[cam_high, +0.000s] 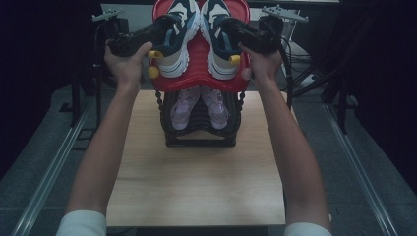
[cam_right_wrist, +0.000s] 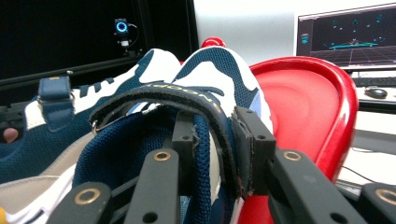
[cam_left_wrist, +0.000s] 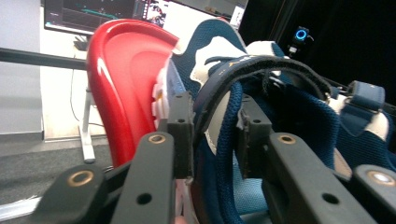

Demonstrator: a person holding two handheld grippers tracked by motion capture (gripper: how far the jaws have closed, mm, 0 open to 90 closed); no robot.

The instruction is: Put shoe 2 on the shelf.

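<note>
Counter point(cam_high: 196, 182) is light wood, bare in front, with a black stand point(cam_high: 199, 132) at its far end. Red tray point(cam_high: 199, 59) sits on top of the stand; a lower tier under it holds a pair of pink shoes point(cam_high: 199, 105), which the high view shows.

Two navy-and-white sneakers lie on the red tray, soles down. Long axes run front to back, heels toward the person, toes leaning together at the far end. Left sneaker point(cam_high: 177, 37) and right sneaker point(cam_high: 219, 37) are just beside each other.

Left gripper point(cam_high: 155, 37) has its jaws partly closed, pinching the outer collar wall of the left sneaker point(cam_left_wrist: 219, 112), one jaw inside, one outside. Right gripper point(cam_high: 236, 39) does the same on the right sneaker point(cam_right_wrist: 205, 107). Gripper views show this contact; the high view is too dark there to confirm it.

Gripper views also show a monitor point(cam_right_wrist: 348, 35) and a small blue-lit camera point(cam_left_wrist: 301, 35) behind. Yellow knobs point(cam_high: 154, 71) on the tray's near rim sit close to both hands. Whether the sneakers are lifted off the tray is probably not decidable here.
</note>
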